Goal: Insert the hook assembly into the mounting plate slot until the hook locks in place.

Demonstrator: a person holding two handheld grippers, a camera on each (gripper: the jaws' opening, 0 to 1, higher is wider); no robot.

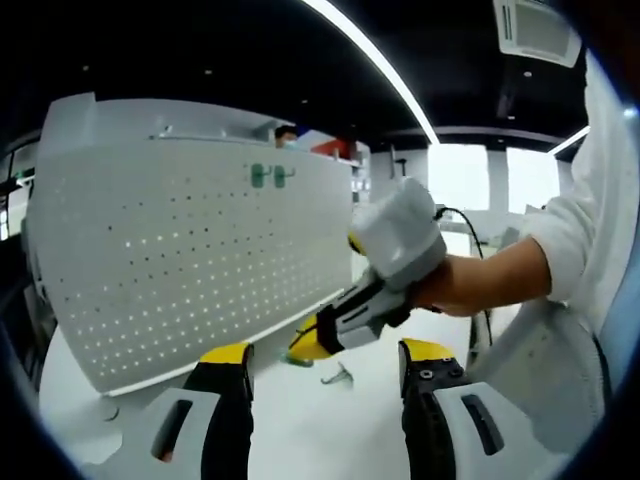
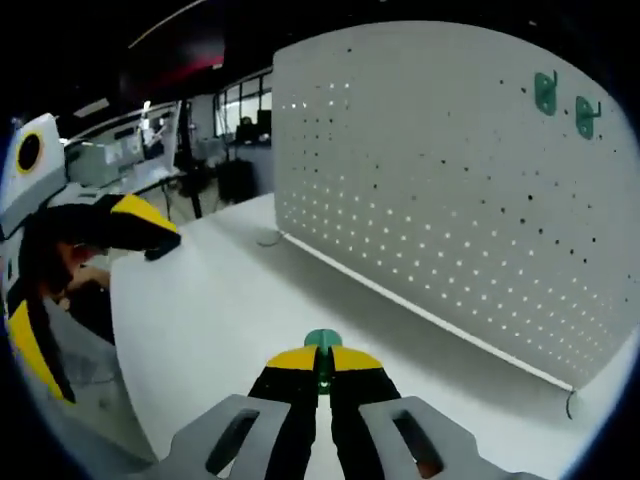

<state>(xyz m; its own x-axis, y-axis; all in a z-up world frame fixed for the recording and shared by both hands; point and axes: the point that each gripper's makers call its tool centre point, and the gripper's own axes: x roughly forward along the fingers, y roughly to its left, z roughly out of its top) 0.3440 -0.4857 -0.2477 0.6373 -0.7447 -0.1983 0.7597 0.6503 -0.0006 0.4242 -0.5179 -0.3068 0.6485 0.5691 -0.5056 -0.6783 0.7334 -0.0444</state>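
Note:
The white perforated mounting plate point(image 1: 190, 260) stands upright on the table, with two green hooks point(image 1: 270, 176) hung near its top edge. My left gripper point(image 1: 326, 352) is open with nothing between its jaws, a short way in front of the plate. My right gripper point(image 1: 315, 342), held by a person's hand, reaches in low near the plate's bottom edge. In the right gripper view my right gripper point(image 2: 322, 362) is shut on a green hook point(image 2: 322, 340), just above the table and apart from the plate point(image 2: 450, 190). The two hung hooks point(image 2: 565, 103) sit at the upper right there.
A bare metal hook point(image 1: 338, 376) lies on the white table point(image 1: 300, 430) between my jaws. Another wire hook point(image 2: 570, 403) shows by the plate's lower corner. My left gripper point(image 2: 130, 225) hangs at the left. A person's sleeve point(image 1: 590, 230) is at the right. Desks stand behind.

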